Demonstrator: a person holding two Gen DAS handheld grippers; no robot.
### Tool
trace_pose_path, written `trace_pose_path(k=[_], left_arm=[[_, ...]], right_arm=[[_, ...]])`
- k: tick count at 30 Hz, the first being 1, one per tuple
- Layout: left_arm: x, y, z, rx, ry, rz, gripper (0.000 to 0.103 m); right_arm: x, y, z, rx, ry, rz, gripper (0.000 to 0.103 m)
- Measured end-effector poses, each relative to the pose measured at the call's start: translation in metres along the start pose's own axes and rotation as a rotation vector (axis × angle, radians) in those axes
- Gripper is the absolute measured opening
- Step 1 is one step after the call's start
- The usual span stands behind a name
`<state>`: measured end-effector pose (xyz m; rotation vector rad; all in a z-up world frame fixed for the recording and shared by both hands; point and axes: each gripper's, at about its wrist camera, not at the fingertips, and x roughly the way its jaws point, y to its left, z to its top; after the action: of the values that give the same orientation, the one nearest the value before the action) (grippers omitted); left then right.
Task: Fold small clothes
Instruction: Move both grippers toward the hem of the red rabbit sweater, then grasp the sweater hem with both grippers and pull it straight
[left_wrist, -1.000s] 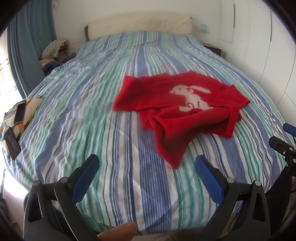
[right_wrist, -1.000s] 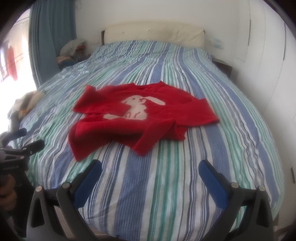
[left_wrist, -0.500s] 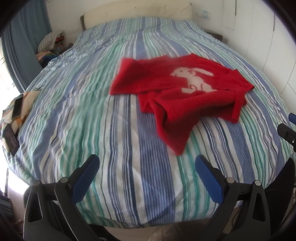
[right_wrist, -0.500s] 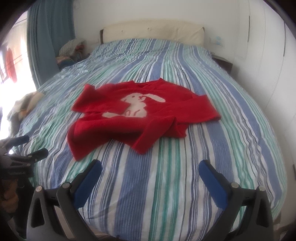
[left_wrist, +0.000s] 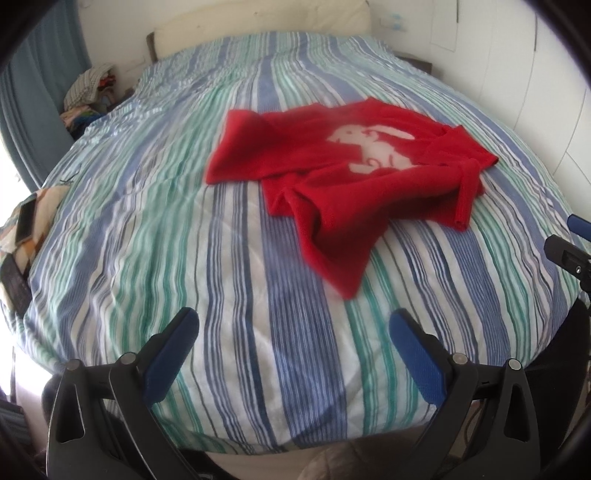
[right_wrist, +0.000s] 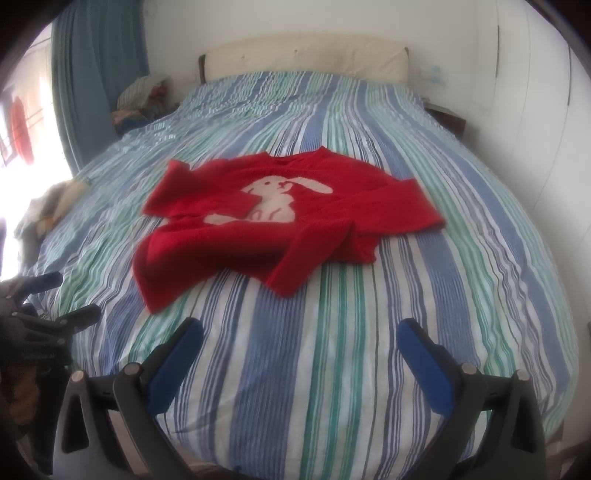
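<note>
A small red sweater (left_wrist: 332, 177) with a white rabbit on its front lies rumpled on the striped bed (left_wrist: 147, 221), sleeves crumpled across its lower part. It also shows in the right wrist view (right_wrist: 258, 221). My left gripper (left_wrist: 293, 332) is open and empty above the bed's near edge, short of the sweater. My right gripper (right_wrist: 301, 341) is open and empty, also short of the sweater. The right gripper shows at the right edge of the left wrist view (left_wrist: 569, 247); the left gripper shows at the left edge of the right wrist view (right_wrist: 55, 306).
A cream headboard (right_wrist: 306, 55) stands at the far end. A pile of clothes (left_wrist: 88, 96) sits at the far left by a blue curtain (right_wrist: 96, 74). A phone on patterned cloth (left_wrist: 26, 221) lies at the bed's left side. White wardrobe doors (right_wrist: 535, 92) stand on the right.
Both grippers have moved forward and a little higher over the bed toward the sweater. Both stay open. The sweater has not moved.
</note>
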<state>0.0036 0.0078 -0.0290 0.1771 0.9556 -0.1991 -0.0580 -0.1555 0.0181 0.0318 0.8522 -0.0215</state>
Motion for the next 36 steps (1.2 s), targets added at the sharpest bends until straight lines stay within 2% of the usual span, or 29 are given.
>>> trace_pose_path(k=[4, 7, 9, 11, 13, 15, 17, 20, 21, 22, 23, 24, 25, 26, 27, 29, 32, 34, 36], left_arm=[[-0.001, 0.018, 0.0, -0.039, 0.007, -0.055, 0.103], [-0.001, 0.046, -0.003, -0.097, -0.009, -0.031, 0.103], [0.003, 0.064, -0.01, -0.138, -0.004, -0.034, 0.103], [0.013, 0.075, -0.017, -0.182, 0.017, -0.064, 0.103], [0.026, 0.08, -0.022, -0.237, 0.049, -0.126, 0.103], [0.04, 0.074, -0.022, -0.281, 0.069, -0.231, 0.102], [0.055, 0.058, -0.015, -0.285, 0.067, -0.325, 0.102], [0.079, 0.02, 0.004, -0.209, 0.06, -0.372, 0.101], [0.086, 0.008, 0.01, -0.179, 0.053, -0.363, 0.099], [0.093, -0.001, 0.015, -0.156, 0.048, -0.342, 0.088], [0.099, -0.009, 0.02, -0.139, 0.046, -0.319, 0.064], [0.106, -0.013, 0.024, -0.122, 0.051, -0.3, 0.048], [0.111, -0.014, 0.027, -0.111, 0.065, -0.272, 0.012], [0.112, -0.009, 0.029, -0.121, 0.076, -0.287, 0.007], [0.107, 0.002, 0.03, -0.146, 0.08, -0.335, 0.007], [0.085, 0.025, 0.028, -0.179, 0.081, -0.406, 0.006], [0.045, 0.048, 0.023, -0.174, 0.122, -0.541, 0.006], [0.026, 0.045, 0.017, -0.103, 0.153, -0.554, 0.005], [0.025, 0.034, 0.007, -0.041, 0.184, -0.516, 0.005]], right_arm=[[0.0, -0.001, -0.001, 0.005, 0.001, 0.002, 0.103], [-0.001, -0.01, 0.0, 0.023, -0.002, 0.029, 0.103], [-0.004, -0.025, -0.001, 0.049, -0.017, 0.015, 0.103], [-0.001, -0.044, -0.006, 0.085, -0.015, -0.024, 0.103], [0.009, -0.061, -0.013, 0.136, 0.011, -0.038, 0.103], [0.027, -0.073, -0.021, 0.2, 0.039, 0.019, 0.103], [0.047, -0.075, -0.024, 0.261, 0.052, 0.143, 0.103], [0.078, -0.057, -0.017, 0.293, 0.052, 0.331, 0.103], [0.088, -0.049, -0.011, 0.288, 0.039, 0.36, 0.103], [0.097, -0.042, -0.005, 0.283, 0.024, 0.38, 0.103], [0.108, -0.037, 0.002, 0.281, 0.011, 0.38, 0.101], [0.119, -0.034, 0.007, 0.283, 0.002, 0.362, 0.098], [0.13, -0.033, 0.011, 0.286, 0.005, 0.343, 0.08], [0.143, -0.036, 0.014, 0.288, 0.029, 0.33, 0.037], [0.152, -0.042, 0.014, 0.31, 0.065, 0.322, 0.011], [0.144, -0.062, 0.011, 0.387, 0.089, 0.392, 0.008], [0.095, -0.082, 0.007, 0.376, 0.108, 0.51, 0.008], [0.062, -0.094, -0.002, 0.405, 0.147, 0.622, 0.008], [0.043, -0.098, -0.012, 0.389, 0.198, 0.648, 0.008]])
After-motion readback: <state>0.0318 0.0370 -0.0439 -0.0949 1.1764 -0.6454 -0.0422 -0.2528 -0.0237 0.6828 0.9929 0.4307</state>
